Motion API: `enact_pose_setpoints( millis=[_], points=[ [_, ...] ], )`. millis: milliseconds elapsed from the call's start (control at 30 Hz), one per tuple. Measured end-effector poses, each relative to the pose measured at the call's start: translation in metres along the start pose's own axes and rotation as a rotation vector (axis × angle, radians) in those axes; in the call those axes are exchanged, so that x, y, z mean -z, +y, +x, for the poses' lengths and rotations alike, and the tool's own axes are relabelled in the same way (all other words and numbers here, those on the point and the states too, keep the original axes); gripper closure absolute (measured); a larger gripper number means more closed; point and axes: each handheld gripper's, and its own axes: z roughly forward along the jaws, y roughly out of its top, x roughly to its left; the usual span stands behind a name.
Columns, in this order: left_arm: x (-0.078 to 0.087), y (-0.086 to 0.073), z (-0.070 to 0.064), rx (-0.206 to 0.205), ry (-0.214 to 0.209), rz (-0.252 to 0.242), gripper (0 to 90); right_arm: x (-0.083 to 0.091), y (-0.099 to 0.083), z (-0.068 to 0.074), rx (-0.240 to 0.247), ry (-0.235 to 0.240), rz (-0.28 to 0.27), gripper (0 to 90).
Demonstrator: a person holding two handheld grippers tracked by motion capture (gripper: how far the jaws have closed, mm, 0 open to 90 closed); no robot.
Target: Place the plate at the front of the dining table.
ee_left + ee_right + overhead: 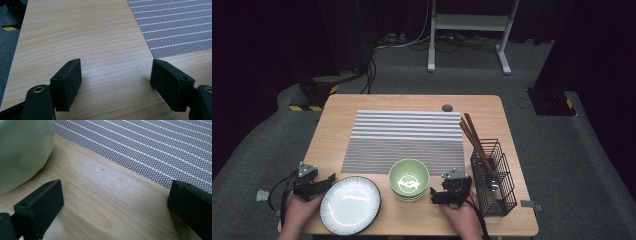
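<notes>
The left claw [331, 178] gapes wide, empty, beside the white black-rimmed round plate [350, 204] at the wooden desk's [412, 101] near edge. The right claw [432, 196], equally wide, flanks the stacked green bowls [409, 179].

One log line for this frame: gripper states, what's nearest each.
left gripper: open, empty, beside white round plate | right gripper: open, empty, beside green ceramic bowl | nothing grasped

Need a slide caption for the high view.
Open left gripper beside round white plate; open right gripper beside green bowl.
</notes>
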Motion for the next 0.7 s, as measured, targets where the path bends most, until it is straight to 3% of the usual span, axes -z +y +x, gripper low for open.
enact_pose_setpoints(
  millis=[133, 333, 400, 433, 533, 600, 633, 700],
  points=[
    [0.0, 0.0, 0.001, 0.0, 0.001, 0.002, 24.9, 0.0, 0.0, 0.0, -0.007, -0.007, -0.003, 2.8],
    [0.001, -0.001, 0.0, 0.005, 0.004, -0.002, 25.4, 0.003, -0.001, -0.002, -0.031, -0.035, -0.036, 16.2],
    [0.003, -0.002, 0.001, 0.005, -0.002, -0.014, 36.2, 0.004, -0.002, -0.001, -0.037, -0.038, -0.041, 21.0],
    [0.005, -0.004, 0.005, 0.016, -0.013, -0.024, 39.7, 0.006, -0.003, -0.001, -0.036, -0.038, -0.049, 27.4],
    [0.008, -0.005, 0.01, 0.03, -0.047, -0.026, 47.6, 0.006, -0.003, -0.002, -0.033, -0.039, -0.056, 33.3],
    [0.013, -0.005, 0.014, 0.046, -0.07, -0.055, 49.1, 0.008, -0.003, -0.002, -0.032, -0.034, -0.058, 38.7],
    [0.02, -0.006, 0.015, 0.044, -0.085, -0.098, 51.7, 0.01, -0.004, -0.001, -0.018, -0.034, -0.068, 41.1],
    [0.023, -0.007, 0.016, 0.046, -0.092, -0.11, 53.8, 0.011, -0.004, 0.0, -0.019, -0.037, -0.072, 42.3]
  ],
)
